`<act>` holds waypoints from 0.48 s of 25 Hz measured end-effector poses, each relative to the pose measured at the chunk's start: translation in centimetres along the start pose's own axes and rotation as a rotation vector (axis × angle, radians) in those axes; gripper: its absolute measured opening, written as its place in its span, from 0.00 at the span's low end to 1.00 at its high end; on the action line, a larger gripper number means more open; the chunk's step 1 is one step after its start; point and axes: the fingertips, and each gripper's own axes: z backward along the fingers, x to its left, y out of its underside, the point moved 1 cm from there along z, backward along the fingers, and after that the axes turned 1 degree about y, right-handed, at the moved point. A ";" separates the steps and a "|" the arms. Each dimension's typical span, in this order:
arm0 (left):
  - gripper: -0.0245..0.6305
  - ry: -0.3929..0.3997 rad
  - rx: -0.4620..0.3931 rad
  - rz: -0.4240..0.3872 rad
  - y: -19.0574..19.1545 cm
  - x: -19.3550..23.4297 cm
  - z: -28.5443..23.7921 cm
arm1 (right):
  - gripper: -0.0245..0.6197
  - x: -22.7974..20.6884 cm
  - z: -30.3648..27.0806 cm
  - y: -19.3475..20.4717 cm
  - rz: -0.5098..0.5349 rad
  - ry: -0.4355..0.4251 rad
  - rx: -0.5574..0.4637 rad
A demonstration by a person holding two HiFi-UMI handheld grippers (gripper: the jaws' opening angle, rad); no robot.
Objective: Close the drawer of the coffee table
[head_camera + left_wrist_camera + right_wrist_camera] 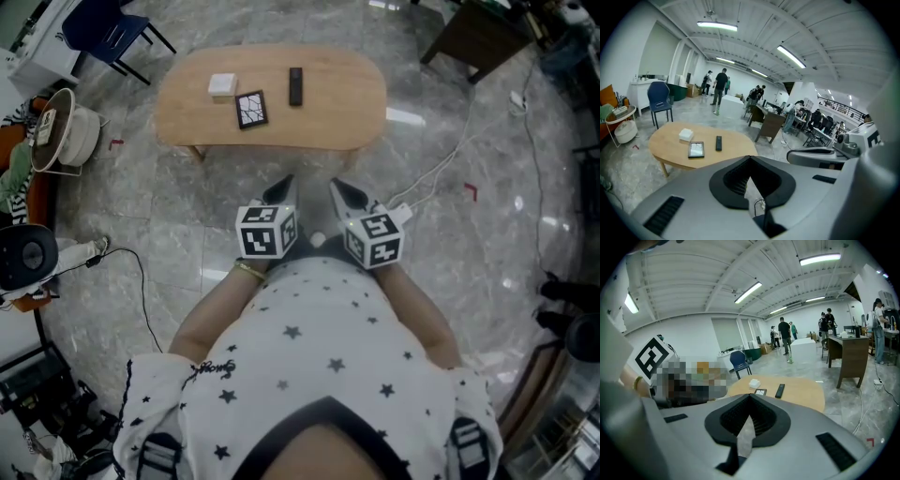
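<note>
Pale wood makes up the oval coffee table (347,105), which stands on the grey marble floor (178,220) ahead of both grippers and well apart from them; its drawer cannot be made out in any view. On its top lie a white box (222,85), a black-framed panel (251,109) and a black remote (295,85). The left gripper (284,190) and the right gripper (339,190) hang side by side, tips toward the table, each with its jaws pressed together on nothing.

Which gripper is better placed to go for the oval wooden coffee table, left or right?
Left, marginally. The left gripper lines up with the middle of the oval wooden coffee table; the right gripper sits toward its right end. Both are short of it, jaws shut, empty. No drawer shows.
</note>
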 end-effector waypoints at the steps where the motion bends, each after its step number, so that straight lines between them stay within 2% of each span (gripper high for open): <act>1: 0.05 0.004 0.001 -0.005 0.0 -0.2 0.0 | 0.05 0.0 0.1 -0.1 0.001 -0.001 -0.002; 12: 0.05 0.018 0.007 -0.022 0.6 -1.4 -0.4 | 0.05 -0.6 0.5 0.6 -0.017 -0.021 -0.009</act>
